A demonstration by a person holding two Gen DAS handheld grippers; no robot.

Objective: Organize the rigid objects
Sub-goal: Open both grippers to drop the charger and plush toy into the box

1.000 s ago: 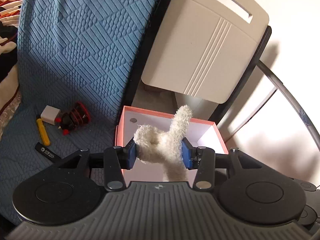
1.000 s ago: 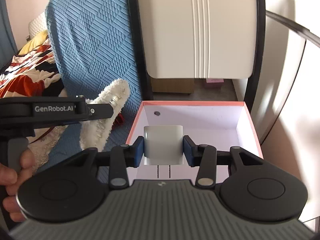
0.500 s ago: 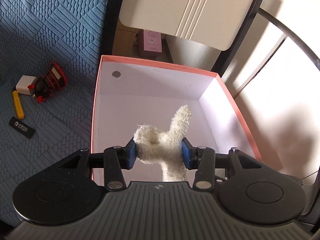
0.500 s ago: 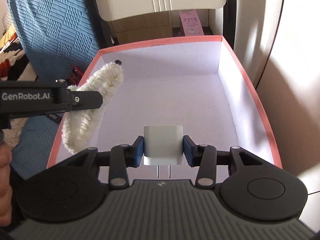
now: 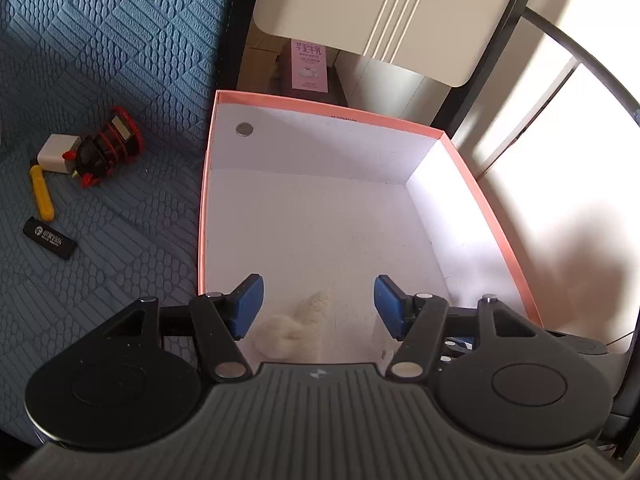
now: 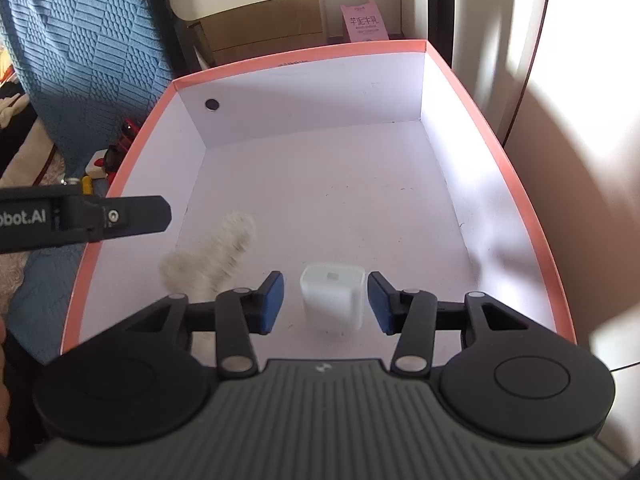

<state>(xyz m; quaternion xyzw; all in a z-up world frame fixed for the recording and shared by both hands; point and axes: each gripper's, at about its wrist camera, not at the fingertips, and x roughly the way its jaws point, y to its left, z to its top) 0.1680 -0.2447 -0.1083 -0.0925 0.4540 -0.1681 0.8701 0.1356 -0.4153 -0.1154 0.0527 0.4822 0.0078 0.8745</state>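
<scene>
A pink-rimmed white box [image 5: 496,224] [image 6: 516,184] lies below both grippers. My left gripper [image 5: 318,306] hangs over its near left part with jaws opening; the fluffy white toy [image 5: 298,330] [image 6: 212,256] has left the pads and is blurred, dropping toward the box floor. My right gripper [image 6: 325,303] hovers over the near middle of the box, its jaws opening too. The white charger cube [image 6: 334,294] sits between the pads without touching them, blurred as it falls. The left gripper's finger [image 6: 120,216] shows at the left of the right wrist view.
On the blue quilted cover [image 5: 100,60] left of the box lie a red-and-black toy [image 5: 106,146], a white cube [image 5: 56,152], a yellow stick [image 5: 42,194] and a black flash drive [image 5: 50,238]. A cream panel [image 5: 392,12] and a pink carton [image 5: 308,66] stand behind the box.
Both grippers sank over the box, then opened. The fluffy toy slipped out of the left pads and the charger cube out of the right pads; both are dropping into the box.
</scene>
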